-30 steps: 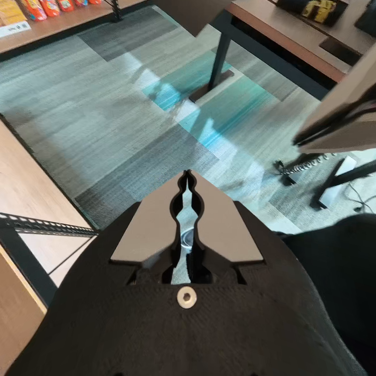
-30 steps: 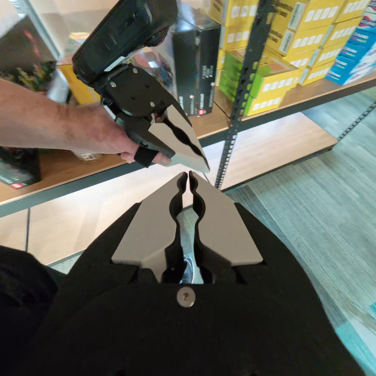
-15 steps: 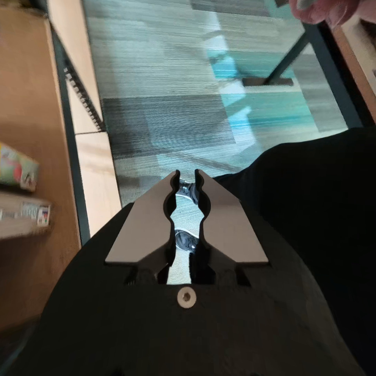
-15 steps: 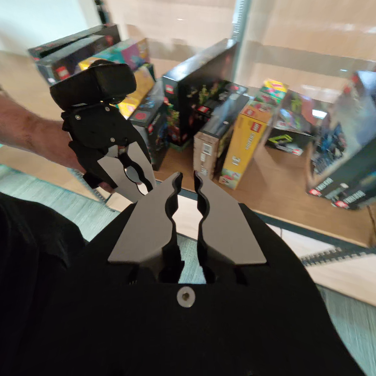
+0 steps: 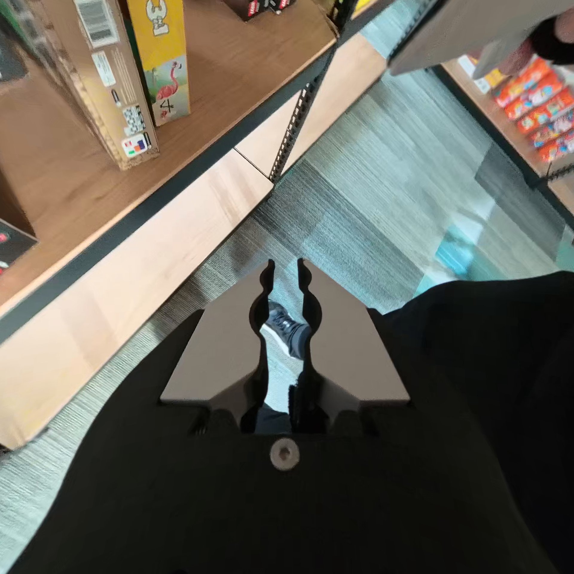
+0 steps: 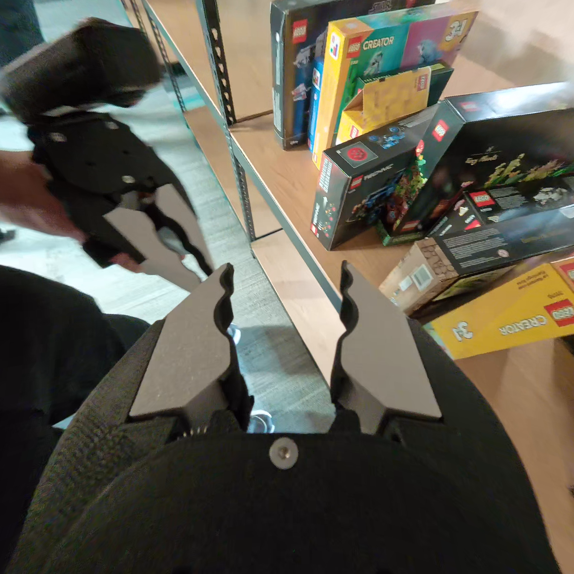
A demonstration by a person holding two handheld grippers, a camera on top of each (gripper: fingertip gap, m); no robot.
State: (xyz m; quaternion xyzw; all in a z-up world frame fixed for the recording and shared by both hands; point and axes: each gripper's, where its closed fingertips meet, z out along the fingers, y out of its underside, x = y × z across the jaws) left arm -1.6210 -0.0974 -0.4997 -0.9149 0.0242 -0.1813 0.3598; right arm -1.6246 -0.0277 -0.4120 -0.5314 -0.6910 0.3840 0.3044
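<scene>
Two grippers are in play, both bare. The left gripper (image 5: 284,264) points down toward the grey-green carpet (image 5: 388,192), its fingers parted by a narrow slit with nothing between them; through that slit a dark shoe (image 5: 287,326) shows on the floor below. The right gripper (image 6: 287,270) stands wide open over the dark metal edge of the shelf (image 6: 310,254), gripping nothing, its long axis running out along that edge toward the boxes. Nearest its right finger is a brown cardboard box (image 6: 416,279) lying on the wooden board, with a yellow box (image 6: 512,313) lying flat just beside it, long side slanting up to the right. Farther along, a black box (image 6: 348,186) leans against other black boxes, and a tall yellow box (image 6: 348,77) stands upright among others. Only the right wrist view shows the left gripper from outside, blurred, held in a hand (image 6: 28,192) well to the left of the shelf. Only the left wrist view shows the lower board (image 5: 124,279) of the rack, a perforated post (image 5: 298,108), a yellow box with a flamingo picture (image 5: 164,62) standing upright, and orange packets (image 5: 540,105) on another shelf across the aisle.
</scene>
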